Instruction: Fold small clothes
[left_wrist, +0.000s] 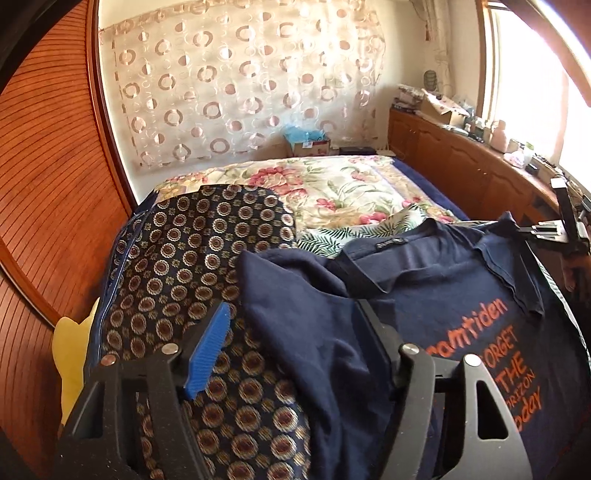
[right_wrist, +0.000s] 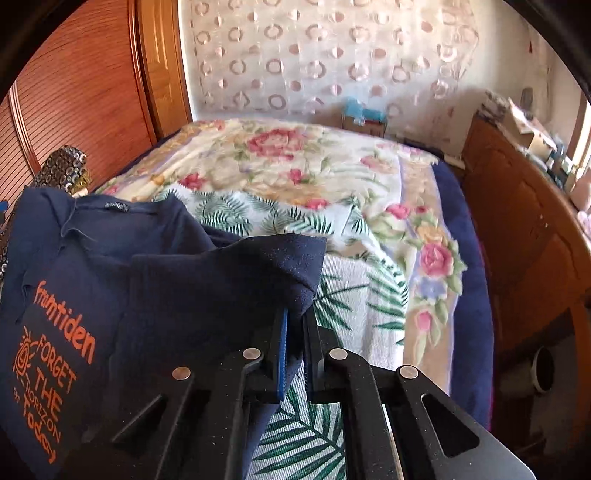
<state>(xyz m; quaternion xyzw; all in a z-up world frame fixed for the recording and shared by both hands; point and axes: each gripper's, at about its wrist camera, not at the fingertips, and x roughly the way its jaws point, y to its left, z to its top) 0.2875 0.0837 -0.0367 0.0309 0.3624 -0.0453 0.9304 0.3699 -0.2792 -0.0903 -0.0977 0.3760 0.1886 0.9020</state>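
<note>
The navy polo shirt (right_wrist: 110, 266) lay on the bed, filling the lower left of the right wrist view, its orange lettering running off the bottom left edge so the last words were partly cut. The right gripper (right_wrist: 293, 325) was clamped narrow on a fold of the shirt's fabric at the lower centre of the frame; the cloth draped over the fingertips and hid them. Beneath it showed a palm-leaf print cloth (right_wrist: 332, 295) on the flowered blanket (right_wrist: 280, 155), blurred toward the top.

In the left wrist view the left gripper (left_wrist: 291, 332) stood fairly wide at the bottom of the frame. One blue pad (left_wrist: 208, 350) was plain to see; the opposite finger was half buried under a bunched sleeve or side of the shirt (left_wrist: 424, 280), which lay between the fingers, and whether any pad pressed it could not be told. A dark medallion-patterned cloth (left_wrist: 207, 236) lay at left, its lower part hidden by the gripper. The right gripper appeared only as a dark sliver at the far right edge.
</note>
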